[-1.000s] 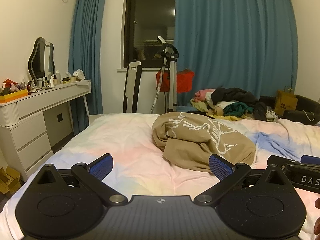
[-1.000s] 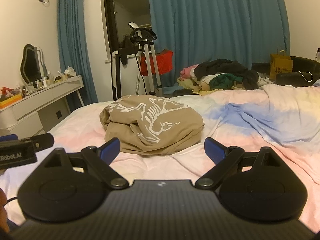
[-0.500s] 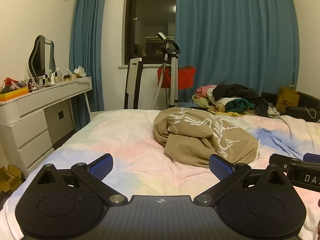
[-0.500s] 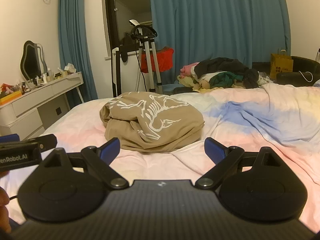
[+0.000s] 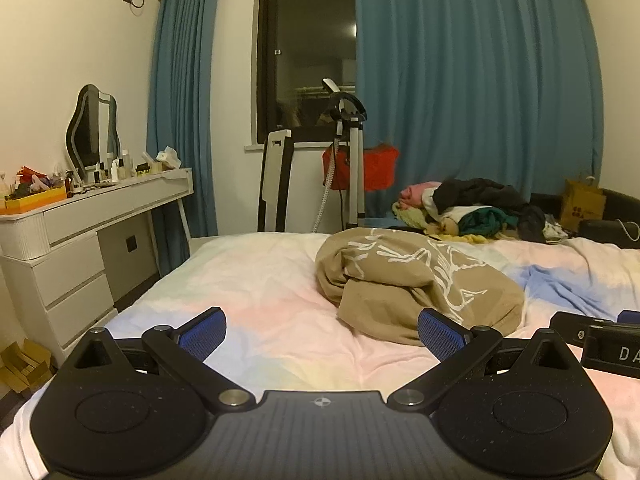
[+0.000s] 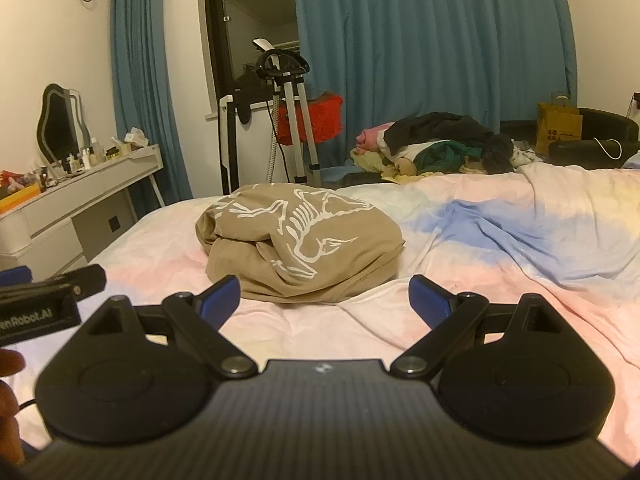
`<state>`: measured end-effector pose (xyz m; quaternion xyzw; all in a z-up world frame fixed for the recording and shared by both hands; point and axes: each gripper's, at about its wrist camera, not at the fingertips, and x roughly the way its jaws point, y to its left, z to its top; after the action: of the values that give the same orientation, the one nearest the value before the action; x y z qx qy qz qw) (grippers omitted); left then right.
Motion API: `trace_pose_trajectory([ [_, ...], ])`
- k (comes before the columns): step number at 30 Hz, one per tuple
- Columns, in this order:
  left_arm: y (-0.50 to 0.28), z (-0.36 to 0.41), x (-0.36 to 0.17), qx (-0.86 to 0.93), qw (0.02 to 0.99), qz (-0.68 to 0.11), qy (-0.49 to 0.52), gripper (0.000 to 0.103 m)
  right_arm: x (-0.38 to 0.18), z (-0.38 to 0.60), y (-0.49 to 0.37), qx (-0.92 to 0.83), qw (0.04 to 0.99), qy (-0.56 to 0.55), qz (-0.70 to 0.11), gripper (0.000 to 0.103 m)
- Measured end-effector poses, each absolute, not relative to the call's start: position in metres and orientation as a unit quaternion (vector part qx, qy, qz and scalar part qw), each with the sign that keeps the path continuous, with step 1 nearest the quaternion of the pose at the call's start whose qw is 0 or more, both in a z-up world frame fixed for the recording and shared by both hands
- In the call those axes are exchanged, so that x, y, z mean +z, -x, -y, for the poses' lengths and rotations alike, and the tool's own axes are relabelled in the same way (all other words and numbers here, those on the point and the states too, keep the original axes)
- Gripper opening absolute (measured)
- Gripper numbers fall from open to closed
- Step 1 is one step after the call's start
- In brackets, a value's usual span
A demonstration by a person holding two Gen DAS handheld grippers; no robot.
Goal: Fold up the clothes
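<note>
A crumpled tan garment (image 5: 416,284) with a white skeleton print lies in a heap on the pastel bed sheet (image 5: 260,280). My left gripper (image 5: 322,334) hovers low over the sheet just in front of the heap, open, with nothing between its blue pads. In the right wrist view the same tan garment (image 6: 300,244) sits straight ahead. My right gripper (image 6: 326,299) is open a short way before it, empty, above the bed sheet (image 6: 520,240). Neither gripper touches the cloth.
A pile of mixed clothes (image 6: 436,140) sits at the far end of the bed. A white dressing table (image 5: 80,240) stands to the left, and a garment steamer stand (image 6: 288,120) before the blue curtains. A person's hand (image 6: 8,364) shows at the left edge.
</note>
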<state>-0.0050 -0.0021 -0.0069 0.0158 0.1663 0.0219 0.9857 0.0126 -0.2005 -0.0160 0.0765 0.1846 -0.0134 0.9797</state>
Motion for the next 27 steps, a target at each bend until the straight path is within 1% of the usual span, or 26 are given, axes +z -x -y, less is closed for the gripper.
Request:
trace_pose_trajectory([
  [9, 0.004, 0.012, -0.012, 0.019, 0.986, -0.163, -0.039, 0.102, -0.012, 0.200, -0.012, -0.048, 0.981, -0.051, -0.179, 0.093],
  [16, 0.003, 0.021, -0.019, 0.017, 0.985, -0.161, -0.065, 0.102, -0.011, 0.204, -0.009, -0.072, 0.983, -0.056, -0.162, 0.093],
  [22, -0.001, 0.025, -0.028, 0.006, 0.981, -0.180, -0.069, 0.102, -0.011, 0.207, -0.009, -0.072, 0.982, -0.062, -0.165, 0.093],
  [24, -0.003, 0.023, -0.030, 0.004, 0.980, -0.190, -0.063, 0.099, -0.011, 0.207, -0.008, -0.070, 0.982, -0.064, -0.165, 0.093],
  [25, -0.004, 0.023, -0.032, 0.004, 0.979, -0.196, -0.059, 0.096, -0.011, 0.208, -0.008, -0.069, 0.981, -0.068, -0.166, 0.093],
  [27, -0.006, 0.020, -0.034, 0.008, 0.977, -0.205, -0.050, 0.095, -0.011, 0.211, -0.008, -0.068, 0.981, -0.077, -0.167, 0.093],
])
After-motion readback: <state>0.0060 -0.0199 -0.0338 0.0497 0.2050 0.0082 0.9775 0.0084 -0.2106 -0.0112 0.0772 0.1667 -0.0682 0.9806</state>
